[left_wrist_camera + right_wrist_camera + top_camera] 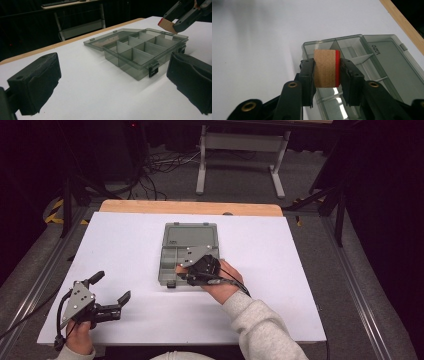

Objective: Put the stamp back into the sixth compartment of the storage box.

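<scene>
Covering table point(125, 245) — white sheet, dark room

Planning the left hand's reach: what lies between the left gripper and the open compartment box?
Bare white table; the high view shows nothing between the left gripper and the box.

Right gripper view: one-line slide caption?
Right gripper clamps a brown block with a red edge above the open grey compartment box.

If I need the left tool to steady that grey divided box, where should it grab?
Take the translucent grey plastic compartment box by its left side wall, coming in level from the left tool, whose jaws stand open. That wall is straight and bare; the near edge carries the black latch, the open lid lies beyond, and the right tool holds the cardboard block above.
</scene>
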`<act>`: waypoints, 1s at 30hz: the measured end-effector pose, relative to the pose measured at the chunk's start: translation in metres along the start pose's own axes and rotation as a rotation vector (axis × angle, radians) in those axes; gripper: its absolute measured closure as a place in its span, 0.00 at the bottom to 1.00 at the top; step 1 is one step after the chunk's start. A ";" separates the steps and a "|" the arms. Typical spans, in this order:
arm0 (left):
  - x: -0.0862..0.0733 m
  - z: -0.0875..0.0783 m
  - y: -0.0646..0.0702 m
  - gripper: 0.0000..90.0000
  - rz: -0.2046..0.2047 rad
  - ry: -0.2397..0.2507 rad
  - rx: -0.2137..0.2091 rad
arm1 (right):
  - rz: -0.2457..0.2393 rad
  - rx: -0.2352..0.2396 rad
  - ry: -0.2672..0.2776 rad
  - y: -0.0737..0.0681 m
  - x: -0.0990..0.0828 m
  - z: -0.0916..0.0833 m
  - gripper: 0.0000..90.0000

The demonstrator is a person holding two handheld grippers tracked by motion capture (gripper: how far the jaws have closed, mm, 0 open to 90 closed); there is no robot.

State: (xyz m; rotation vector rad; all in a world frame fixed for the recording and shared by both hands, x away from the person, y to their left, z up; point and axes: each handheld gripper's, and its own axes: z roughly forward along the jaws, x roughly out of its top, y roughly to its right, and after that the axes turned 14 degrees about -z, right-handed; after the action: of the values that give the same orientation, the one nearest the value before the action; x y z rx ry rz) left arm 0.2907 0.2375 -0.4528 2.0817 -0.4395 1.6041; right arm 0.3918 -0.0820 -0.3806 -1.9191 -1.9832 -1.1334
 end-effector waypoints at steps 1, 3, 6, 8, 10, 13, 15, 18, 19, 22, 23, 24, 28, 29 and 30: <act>0.000 0.000 0.000 0.00 -0.001 0.000 0.001 | 0.003 -0.004 -0.005 0.001 0.001 0.001 0.73; 0.000 0.000 0.000 0.00 -0.001 0.000 0.000 | 0.004 -0.005 -0.013 0.003 0.002 0.002 0.73; 0.000 0.000 0.000 0.00 -0.001 0.001 0.000 | 0.007 -0.011 -0.009 0.007 0.002 0.004 0.73; 0.000 0.000 0.000 0.00 0.001 0.000 -0.002 | 0.008 -0.012 -0.012 0.008 0.002 0.006 0.73; 0.000 0.000 0.000 0.00 0.001 0.000 -0.002 | 0.010 -0.013 -0.015 0.010 0.002 0.008 0.73; 0.000 0.000 0.000 0.00 0.000 0.001 -0.001 | 0.018 -0.015 -0.021 0.012 0.001 0.011 0.73; 0.000 0.000 0.000 0.00 0.000 0.001 -0.001 | 0.019 -0.016 -0.023 0.013 0.000 0.012 0.73; 0.000 0.000 0.000 0.00 0.002 0.001 -0.001 | 0.025 -0.024 -0.028 0.014 0.000 0.015 0.73; 0.000 0.000 0.000 0.00 0.002 0.000 -0.002 | 0.030 -0.025 -0.032 0.015 -0.001 0.017 0.73; 0.000 0.000 0.000 0.00 0.001 0.000 -0.003 | 0.038 -0.026 -0.037 0.018 -0.002 0.019 0.73; 0.000 0.000 0.000 0.00 -0.001 0.001 -0.002 | 0.045 -0.028 -0.038 0.018 -0.002 0.020 0.73; 0.000 0.000 0.000 0.00 -0.001 0.001 -0.002 | 0.045 -0.028 -0.038 0.018 -0.002 0.020 0.73; 0.000 0.000 0.000 0.00 -0.002 0.000 -0.001 | 0.048 -0.027 -0.045 0.021 -0.003 0.024 0.73; 0.000 0.000 0.000 0.00 -0.002 0.000 -0.001 | 0.053 -0.027 -0.047 0.021 -0.003 0.025 0.73; 0.000 0.000 0.000 0.00 -0.002 0.000 -0.002 | 0.052 -0.024 -0.049 0.022 -0.002 0.026 0.73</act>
State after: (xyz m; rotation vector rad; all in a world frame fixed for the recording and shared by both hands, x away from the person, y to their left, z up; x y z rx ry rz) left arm 0.2909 0.2378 -0.4528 2.0804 -0.4386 1.6022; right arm 0.4219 -0.0707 -0.3915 -2.0165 -1.9406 -1.1132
